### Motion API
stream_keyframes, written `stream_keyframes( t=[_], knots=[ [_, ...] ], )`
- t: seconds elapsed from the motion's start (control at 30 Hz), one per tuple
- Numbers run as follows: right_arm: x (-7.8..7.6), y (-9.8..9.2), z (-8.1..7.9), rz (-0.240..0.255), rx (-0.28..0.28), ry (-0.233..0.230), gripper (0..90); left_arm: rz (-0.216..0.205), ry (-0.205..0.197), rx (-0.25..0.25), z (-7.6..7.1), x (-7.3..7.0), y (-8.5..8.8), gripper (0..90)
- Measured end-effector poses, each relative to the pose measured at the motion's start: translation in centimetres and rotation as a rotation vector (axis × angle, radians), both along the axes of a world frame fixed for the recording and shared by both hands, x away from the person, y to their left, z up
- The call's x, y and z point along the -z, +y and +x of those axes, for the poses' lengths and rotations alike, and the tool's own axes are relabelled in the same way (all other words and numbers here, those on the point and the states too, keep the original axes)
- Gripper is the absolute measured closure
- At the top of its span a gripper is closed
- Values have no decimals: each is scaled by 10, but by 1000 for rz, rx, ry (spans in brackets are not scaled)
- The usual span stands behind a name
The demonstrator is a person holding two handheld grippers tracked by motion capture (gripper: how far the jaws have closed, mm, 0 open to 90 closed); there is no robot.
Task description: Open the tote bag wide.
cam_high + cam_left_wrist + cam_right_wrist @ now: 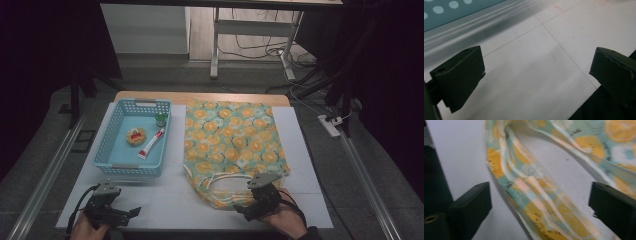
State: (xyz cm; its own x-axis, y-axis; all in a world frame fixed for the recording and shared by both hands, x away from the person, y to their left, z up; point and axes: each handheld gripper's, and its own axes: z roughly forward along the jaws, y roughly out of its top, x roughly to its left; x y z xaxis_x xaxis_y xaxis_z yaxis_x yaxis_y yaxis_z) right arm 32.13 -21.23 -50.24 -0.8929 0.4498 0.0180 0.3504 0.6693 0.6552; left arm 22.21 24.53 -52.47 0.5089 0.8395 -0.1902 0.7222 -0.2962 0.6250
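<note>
Bag handle [536, 195] between the right tongs' [540, 202] parted jaws, left tongs [536, 75] agape over bare table [549, 50].

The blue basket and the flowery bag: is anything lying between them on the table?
No. In the high view, a bare white strip of table separates the basket from the bag.

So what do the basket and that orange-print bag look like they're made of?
The basket looks like moulded light-blue plastic: rigid walls pierced with regular holes. The bag looks like thin, matte woven fabric, probably cotton or polyester; it lies limp with soft folds, and its drawstring cords curl loosely.
</note>
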Motion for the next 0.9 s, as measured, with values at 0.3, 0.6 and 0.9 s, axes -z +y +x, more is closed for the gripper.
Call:
stream_keyframes(
  t=[0.3,0.6,0.9],
  knots=[
    [2,9,-3,-46,-94,10,448,1,0,3,0,0,0,0],
    [-1,5,1,-24,-100,40,870,-2,2,5,0,0,0,0],
    [-18,3,7,35,-80,28,892,-7,0,2,0,0,1,0]
  ],
)
